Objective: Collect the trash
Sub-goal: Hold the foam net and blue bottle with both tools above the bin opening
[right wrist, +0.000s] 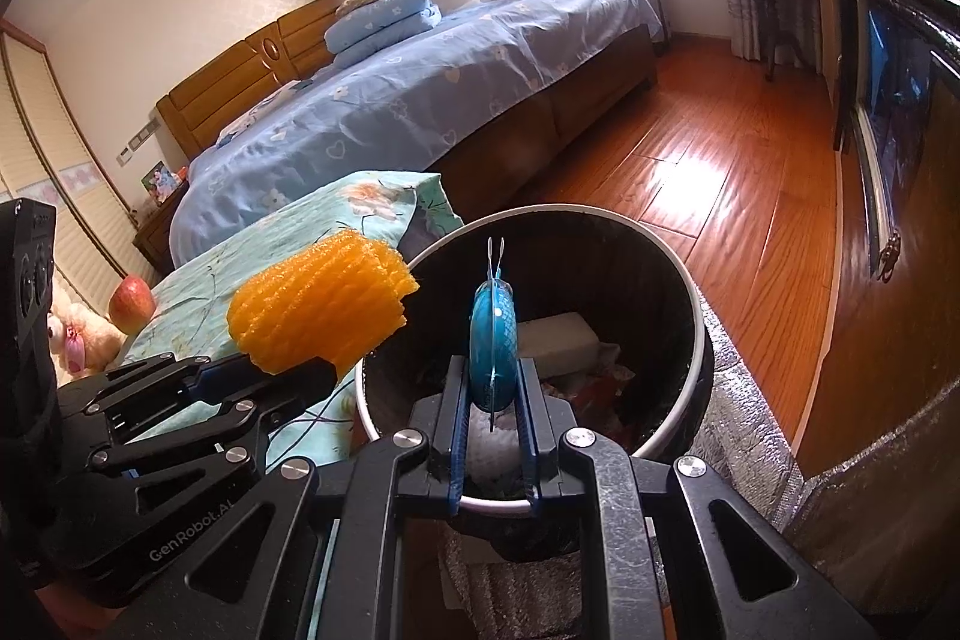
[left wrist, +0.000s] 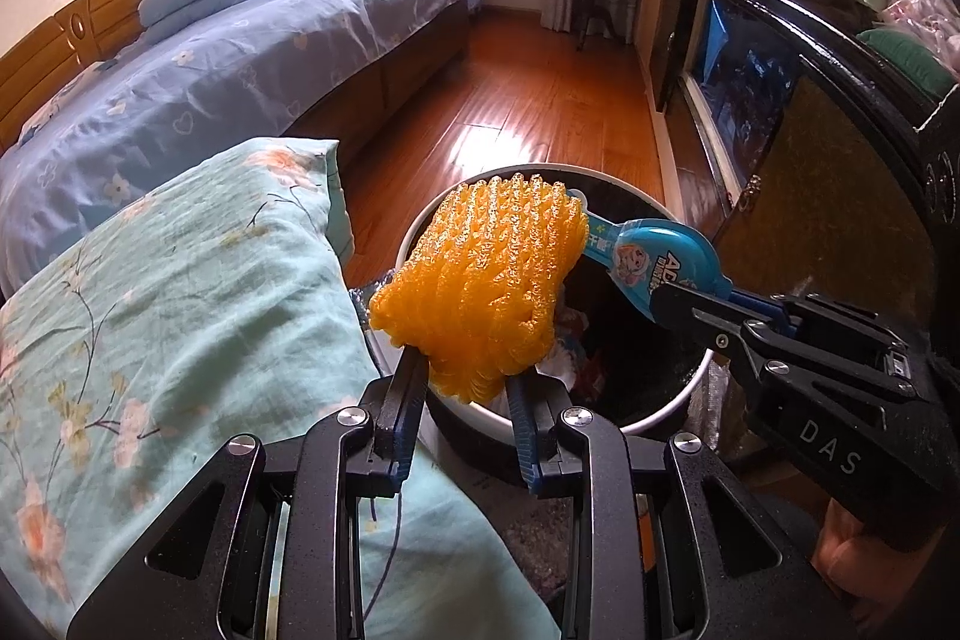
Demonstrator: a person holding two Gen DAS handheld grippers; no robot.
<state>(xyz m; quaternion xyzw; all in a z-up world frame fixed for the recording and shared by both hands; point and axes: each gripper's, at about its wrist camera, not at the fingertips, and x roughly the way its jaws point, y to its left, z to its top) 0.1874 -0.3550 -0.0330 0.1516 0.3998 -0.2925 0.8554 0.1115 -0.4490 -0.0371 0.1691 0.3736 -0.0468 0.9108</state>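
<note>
left gripper (left wrist: pixel 465 370) fingers pinching an orange foam fruit net (left wrist: pixel 480 280) right over the near rim of the trash bin (left wrist: pixel 660 415), right gripper (right wrist: pixel 492 394) squeezing a blue plastic wrapper (right wrist: pixel 493 340) above the bin's open mouth, trash already inside, floral pillow (left wrist: pixel 180 310) just beside

I see wooden floor (right wrist: pixel 708 196) carrying bed (right wrist: pixel 420 100) and round trash bin (right wrist: pixel 699 334), bin just beside teal floral cushion (left wrist: pixel 180 292). Folded blue quilts (right wrist: pixel 384 16) lie on bed near headboard. Red apple (right wrist: pixel 132 305) rests on cushion's far edge. Bin holds white block (right wrist: pixel 558 334) and crumpled wrappers.
</note>
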